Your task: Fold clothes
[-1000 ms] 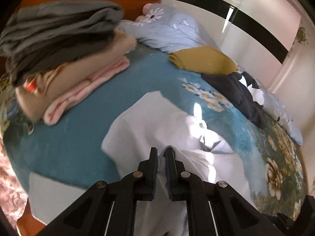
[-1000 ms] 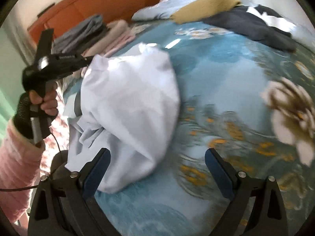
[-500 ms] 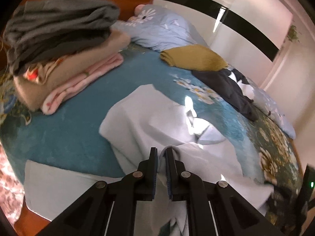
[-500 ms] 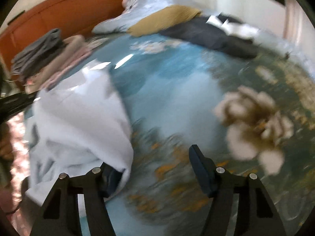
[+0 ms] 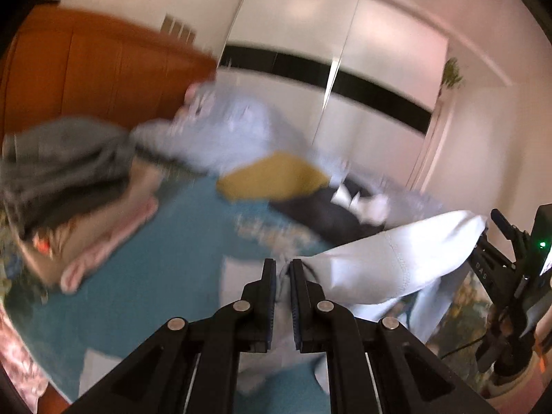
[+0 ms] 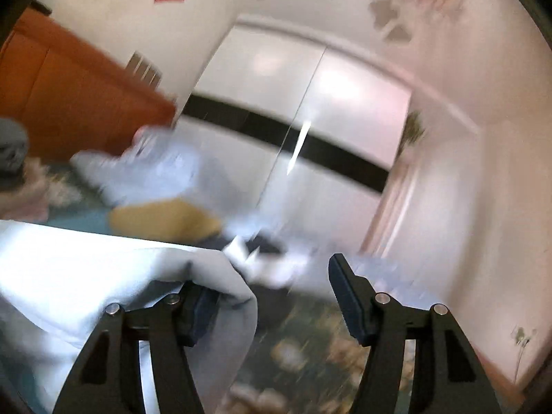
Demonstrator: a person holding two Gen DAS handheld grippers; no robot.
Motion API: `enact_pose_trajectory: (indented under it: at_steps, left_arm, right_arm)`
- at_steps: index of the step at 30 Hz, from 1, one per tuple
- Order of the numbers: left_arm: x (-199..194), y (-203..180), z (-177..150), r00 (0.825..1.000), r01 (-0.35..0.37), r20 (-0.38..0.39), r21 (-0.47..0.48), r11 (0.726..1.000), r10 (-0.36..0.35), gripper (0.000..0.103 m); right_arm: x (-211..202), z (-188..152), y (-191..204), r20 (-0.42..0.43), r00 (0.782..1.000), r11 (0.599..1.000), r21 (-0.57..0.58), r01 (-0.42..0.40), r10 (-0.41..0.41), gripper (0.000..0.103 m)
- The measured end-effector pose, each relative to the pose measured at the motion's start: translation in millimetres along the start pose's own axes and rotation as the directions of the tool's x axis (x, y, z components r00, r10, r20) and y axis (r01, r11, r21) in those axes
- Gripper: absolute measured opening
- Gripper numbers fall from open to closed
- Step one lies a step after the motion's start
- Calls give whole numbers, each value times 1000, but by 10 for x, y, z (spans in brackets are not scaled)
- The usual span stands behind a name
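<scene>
A pale blue-white garment [image 5: 386, 269] is lifted off the teal floral bedspread [image 5: 165, 269]. My left gripper [image 5: 283, 269] is shut on one part of it. The cloth stretches right toward my right gripper [image 5: 496, 252], seen at the right edge of the left wrist view. In the right wrist view the garment [image 6: 103, 269] drapes over the left finger [image 6: 200, 307] of my right gripper [image 6: 272, 293], whose jaws stand wide apart. Both views are blurred by motion.
A stack of folded clothes [image 5: 69, 186], grey on top, sits on the left. A mustard garment [image 5: 276, 176], a dark garment [image 5: 324, 214] and a pale floral pillow [image 5: 234, 131] lie further back. An orange headboard [image 5: 86, 76] and white wardrobe [image 5: 345, 69] stand behind.
Both grippers have risen and tilted up, lifting the garment off the bed. The right gripper came in at the garment's free edge, which now hangs over its left finger.
</scene>
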State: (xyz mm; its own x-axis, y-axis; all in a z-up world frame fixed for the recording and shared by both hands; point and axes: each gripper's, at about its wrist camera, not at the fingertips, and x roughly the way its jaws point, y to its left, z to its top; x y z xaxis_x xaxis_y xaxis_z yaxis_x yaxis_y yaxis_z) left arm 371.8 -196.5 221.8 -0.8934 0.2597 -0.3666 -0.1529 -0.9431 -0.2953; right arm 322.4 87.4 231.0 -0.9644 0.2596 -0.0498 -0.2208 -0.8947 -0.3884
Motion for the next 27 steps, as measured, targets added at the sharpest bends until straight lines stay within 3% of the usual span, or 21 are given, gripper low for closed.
enact_pose_trajectory:
  at_steps: [3, 9, 14, 19, 22, 25, 27]
  left_arm:
    - [-213, -187, 266, 994, 31, 104, 19, 999, -33, 9]
    - [-862, -459, 573, 964, 55, 254, 92, 994, -76, 9]
    - [-1406, -602, 788, 936, 52, 339, 142, 988, -98, 9]
    - [-1505, -654, 1033, 930, -20, 366, 158, 987, -40, 9]
    - [-1117, -550, 1006, 949, -94, 311, 140, 986, 47, 8]
    - [-458, -308, 817, 987, -85, 140, 79, 993, 73, 8]
    - [-35, -155, 612, 995, -96, 19, 39, 995, 95, 8]
  right_arm:
    - [-133, 306, -275, 93, 995, 999, 29, 44, -47, 64]
    - [-655, 627, -721, 261, 958, 993, 48, 107, -116, 65]
    - [-1154, 824, -1147, 299, 954, 998, 59, -2, -16, 65]
    - [-1284, 1079, -1598, 272, 943, 956, 166, -243, 192, 68]
    - [-992, 1018, -1531, 187, 951, 941, 189, -281, 246, 68]
    - [-562, 784, -1288, 54, 960, 944, 172, -280, 275, 68]
    - [-252, 567, -1093, -50, 954, 946, 158, -284, 295, 68]
